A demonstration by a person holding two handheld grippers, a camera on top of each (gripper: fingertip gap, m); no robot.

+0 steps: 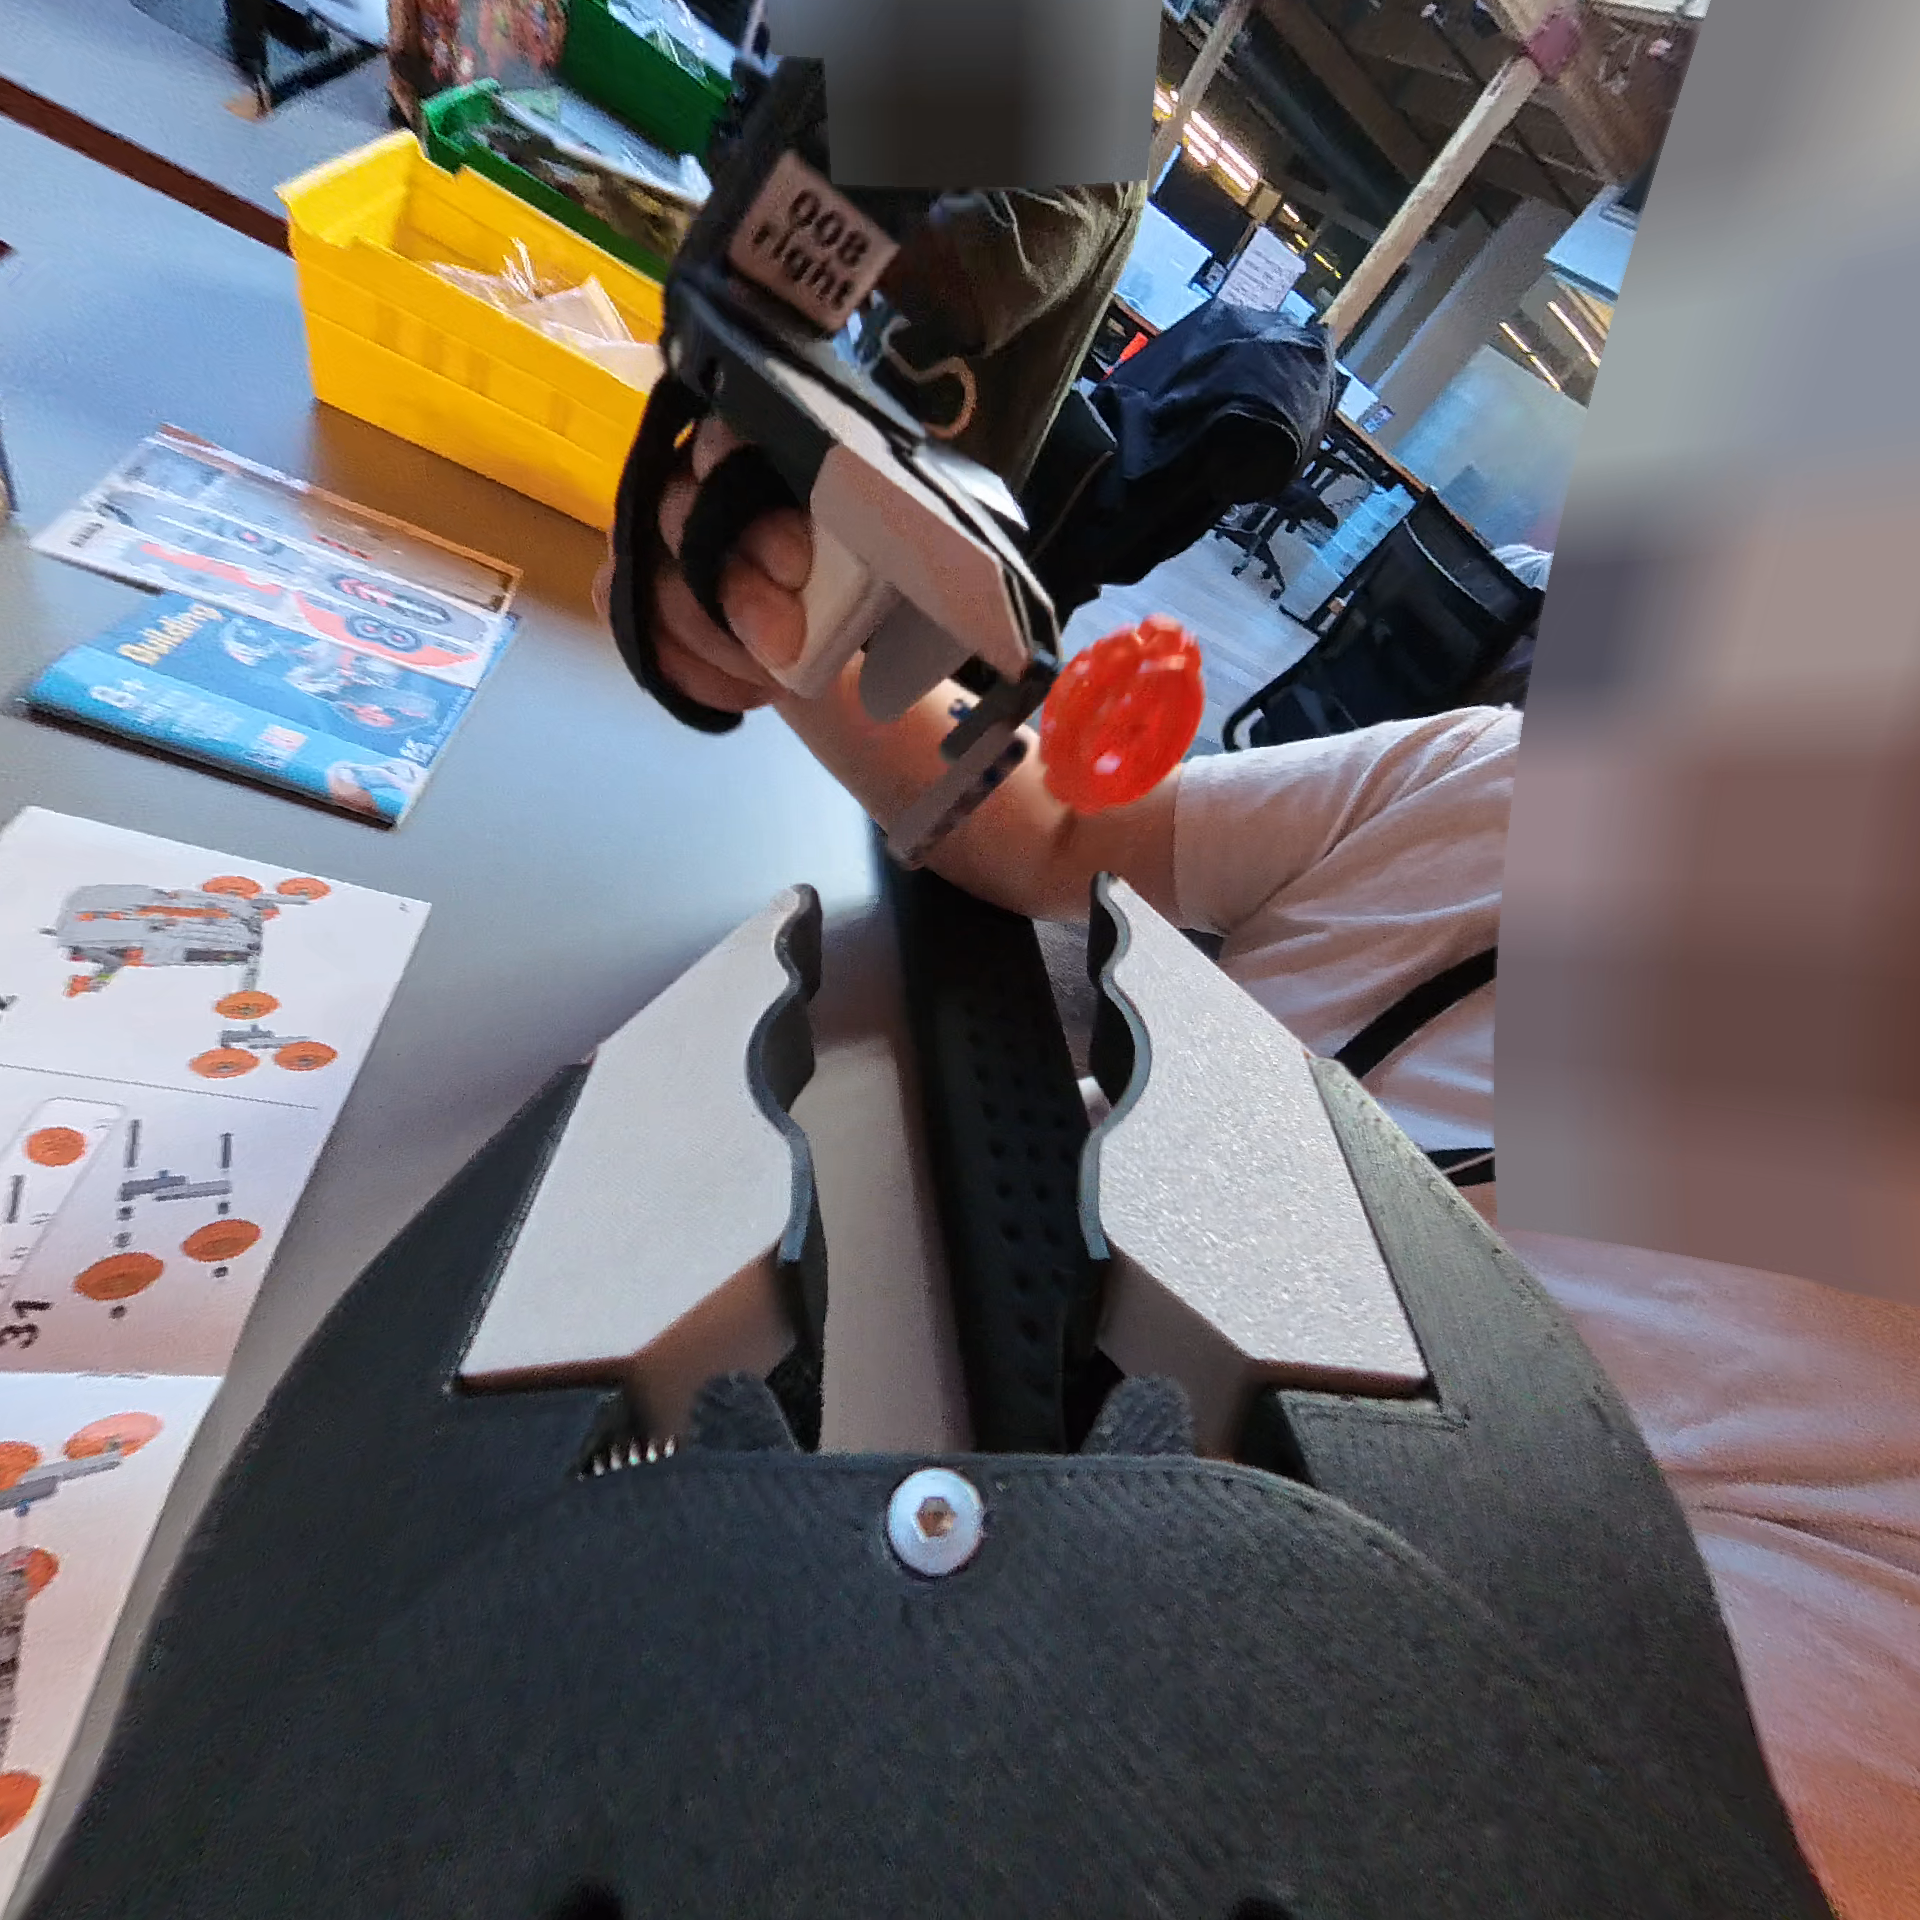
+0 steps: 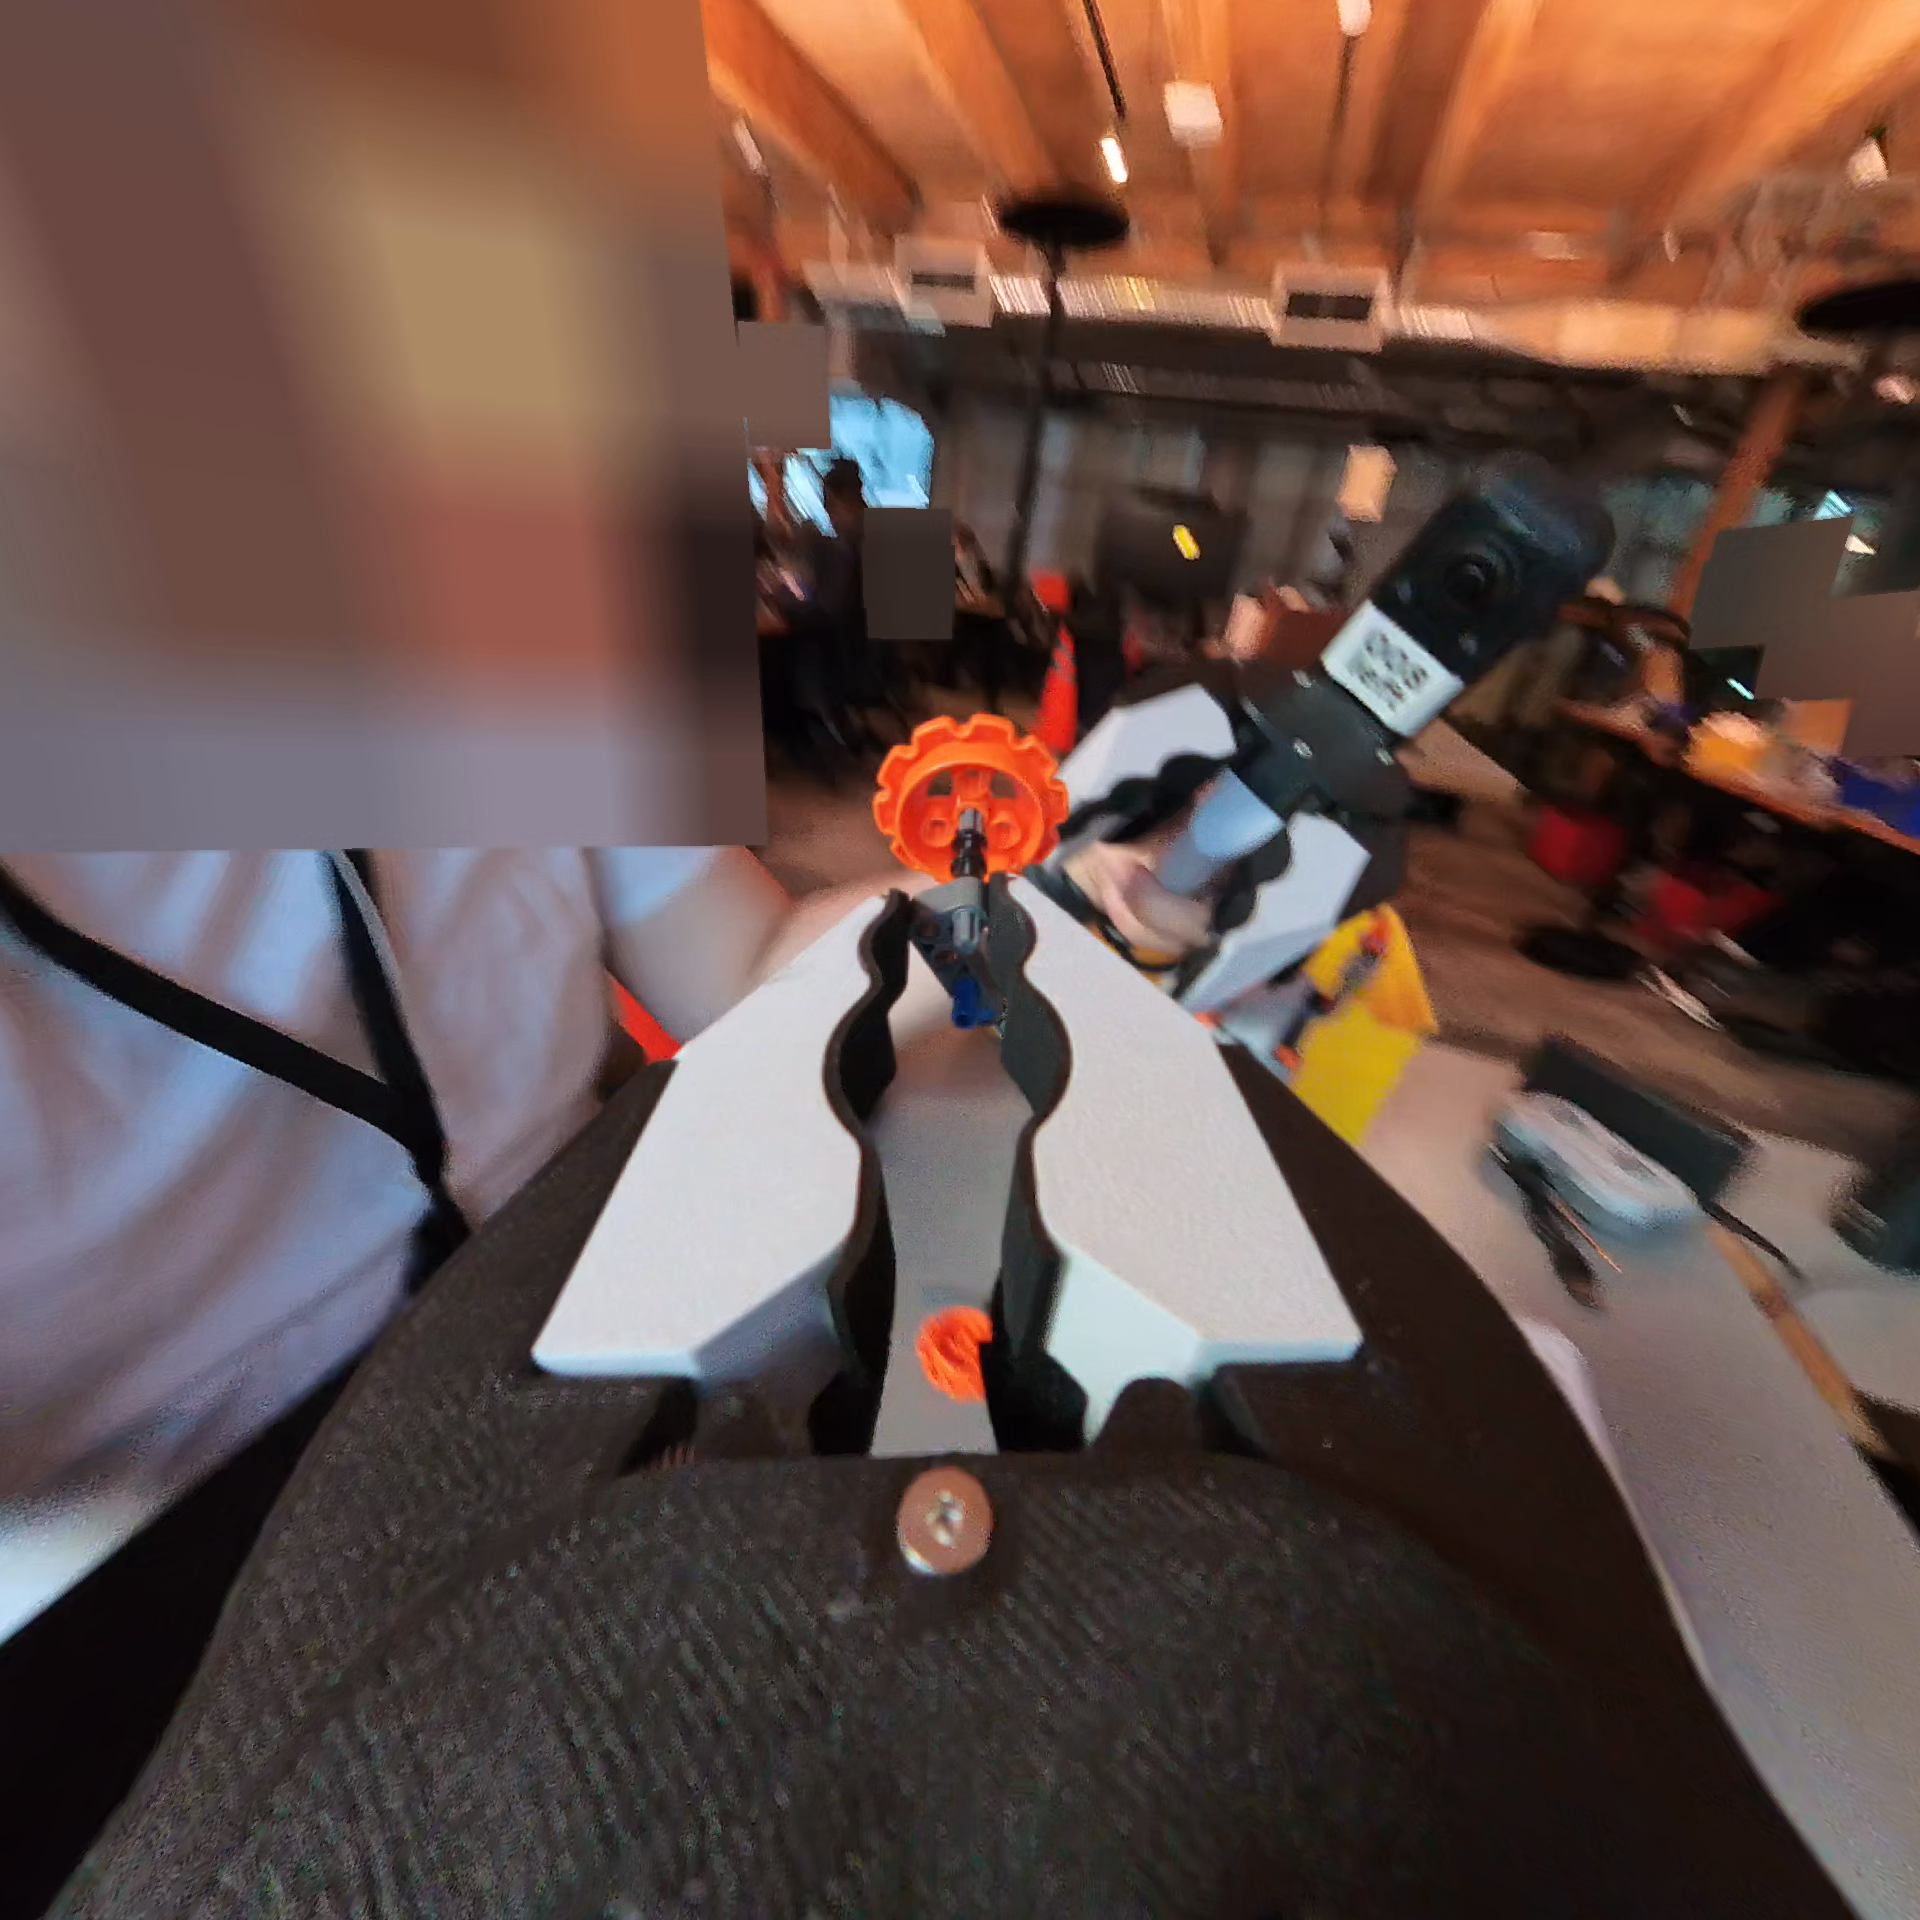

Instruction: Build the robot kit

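Orange wheel assembly (image 2: 968,831) pinched at right tool (image 2: 951,914) tips; left tool (image 1: 951,925) spread, empty.

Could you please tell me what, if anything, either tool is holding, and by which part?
The right tool pinches a small grey connector piece carrying an orange wheel on its axle; the left tool holds nothing.

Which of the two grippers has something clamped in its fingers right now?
The right gripper: it is shut on a small grey-and-blue toy brick piece carrying an orange toothed plastic wheel. The left gripper is open and empty.
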